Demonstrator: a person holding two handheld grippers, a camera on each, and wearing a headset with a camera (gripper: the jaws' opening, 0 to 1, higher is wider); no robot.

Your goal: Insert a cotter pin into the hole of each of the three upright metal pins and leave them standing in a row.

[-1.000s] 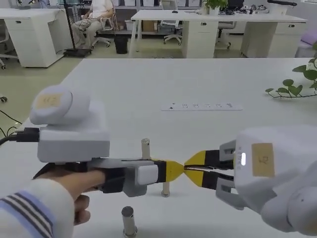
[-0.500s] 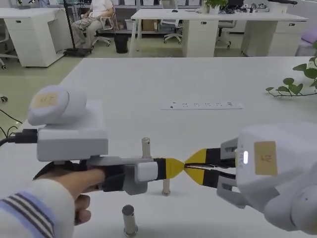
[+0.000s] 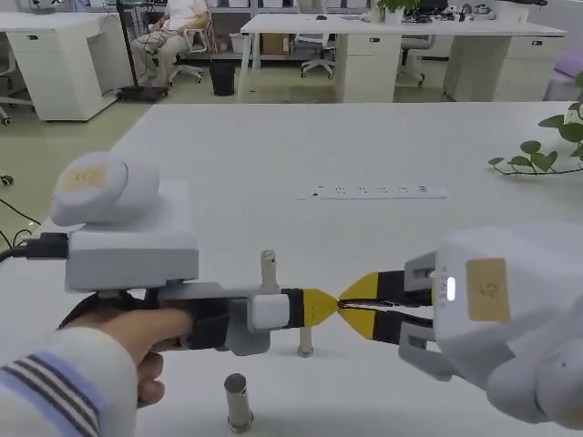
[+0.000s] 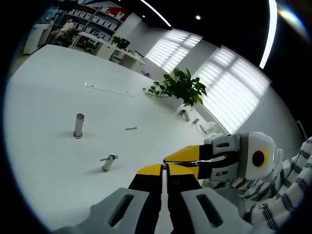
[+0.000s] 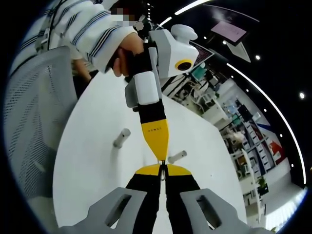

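Worktop point(image 3: 383, 146): white, wide. L tongs point(image 4: 164, 168) & R tongs point(image 5: 162, 168) meet tip to tip above it, each squeezed to a hairline. Can't tell if anything as thin as a cotter is nipped betw. them.

Three pins stand upright in a loose stagger, not a clean row. Far pin point(image 3: 268, 269) is just behind the tongs. Mid pin point(image 3: 305, 344) is right under the tips, top hidden. Near pin point(image 3: 237, 402) is closest to the person, apart from both tongs.

In left gripper view the low pin point(image 4: 108, 162) seems to carry a cross-piece point(image 4: 103, 159) near its top, prob. a cotter already in; not sure. Loose cotter point(image 4: 130, 128) lies flat on worktop, apart from the pins.

Risks, my guess:
- If this is a handover, either side easing off too soon drops the part.
- Tips sit close over mid pin, so a dip or sideways jerk could topple it.
- A misaligned push at the hole could tip a pin.
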